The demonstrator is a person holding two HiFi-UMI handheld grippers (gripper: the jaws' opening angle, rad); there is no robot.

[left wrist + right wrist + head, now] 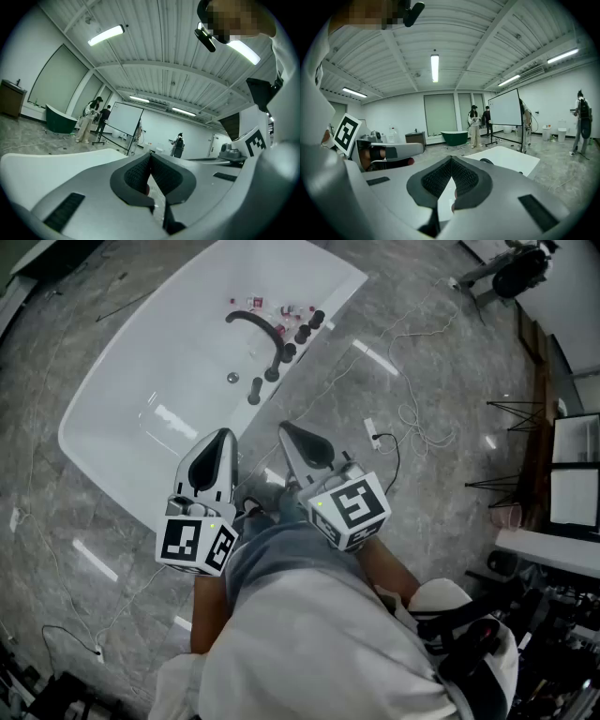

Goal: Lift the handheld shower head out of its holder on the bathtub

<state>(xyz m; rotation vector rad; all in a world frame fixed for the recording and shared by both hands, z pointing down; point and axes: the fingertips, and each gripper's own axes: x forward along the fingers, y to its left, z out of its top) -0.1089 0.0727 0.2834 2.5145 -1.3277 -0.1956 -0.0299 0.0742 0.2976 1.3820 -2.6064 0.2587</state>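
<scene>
The white bathtub lies on the grey floor ahead of me, at the upper left of the head view. On its near rim stands a black curved spout among a row of black fittings; which one is the handheld shower head I cannot make out. My left gripper and right gripper are held side by side close to my body, short of the tub. Both are shut with nothing between the jaws. The left gripper points over the tub. Past the right gripper lie the tub and a black fitting.
Small red and white items lie on the tub rim. White cables and a power strip trail over the floor to the right. Black tripod legs and a white table edge stand at the right. People, a whiteboard and a green tub are far off.
</scene>
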